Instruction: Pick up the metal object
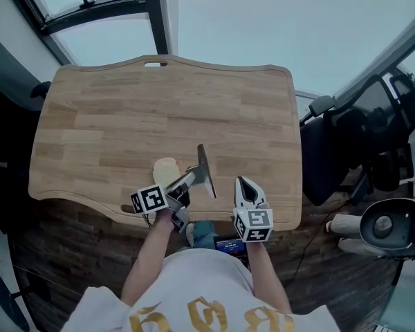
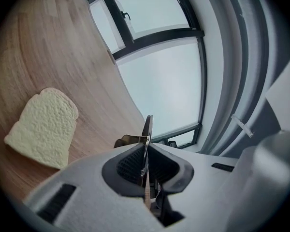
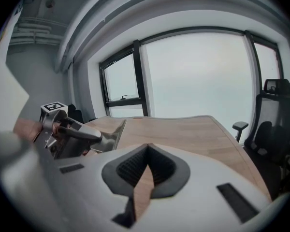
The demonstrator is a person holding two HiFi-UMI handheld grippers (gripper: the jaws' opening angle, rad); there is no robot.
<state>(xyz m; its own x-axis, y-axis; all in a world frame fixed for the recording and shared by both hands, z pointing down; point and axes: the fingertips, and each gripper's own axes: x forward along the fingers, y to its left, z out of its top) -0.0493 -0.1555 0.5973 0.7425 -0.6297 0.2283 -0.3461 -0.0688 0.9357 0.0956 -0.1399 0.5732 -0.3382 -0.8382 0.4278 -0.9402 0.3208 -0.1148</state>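
The left claw (image 1: 187, 180) is clamped on the thin metal object (image 1: 205, 171), whose blade shows edge-on between its pads over the near part of the wooden counter (image 1: 124, 116). A slice of bread (image 1: 166, 171) lies flat just beside it. The right claw (image 1: 245, 185) hovers nearby at the counter's front edge, pressed together on nothing.
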